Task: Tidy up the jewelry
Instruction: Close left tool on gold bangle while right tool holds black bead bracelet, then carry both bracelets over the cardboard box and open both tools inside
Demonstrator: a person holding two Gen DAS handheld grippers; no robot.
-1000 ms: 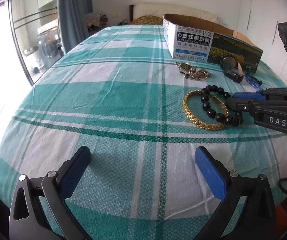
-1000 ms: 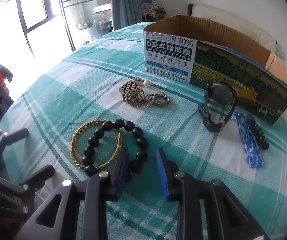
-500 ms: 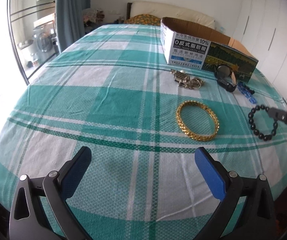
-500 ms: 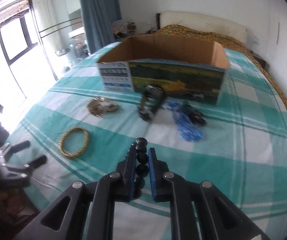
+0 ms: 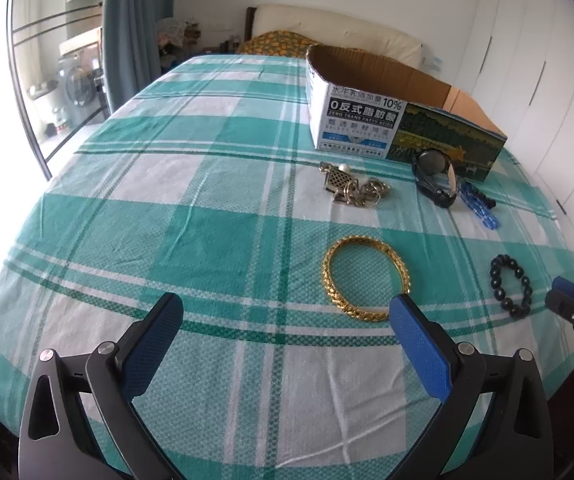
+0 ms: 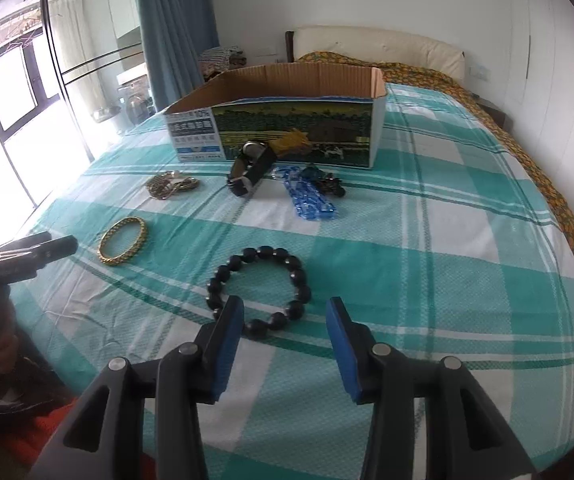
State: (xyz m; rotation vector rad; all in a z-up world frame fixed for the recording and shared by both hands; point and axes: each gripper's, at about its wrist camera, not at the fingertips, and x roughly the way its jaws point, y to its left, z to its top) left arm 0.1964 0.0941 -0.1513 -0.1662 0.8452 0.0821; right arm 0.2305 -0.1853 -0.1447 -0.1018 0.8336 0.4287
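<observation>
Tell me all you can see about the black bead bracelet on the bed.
The black bead bracelet is a closed ring of round, glossy dark beads. It lies flat on the green-and-white checked bedsheet, apart from the gold bracelet. The right gripper is opening just above its near beads; its pads do not press on it.

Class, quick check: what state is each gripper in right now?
Left gripper: open, holding nothing.
Right gripper: jaws opening, pads clear of the black bead bracelet, which lies on the bedspread.
</observation>
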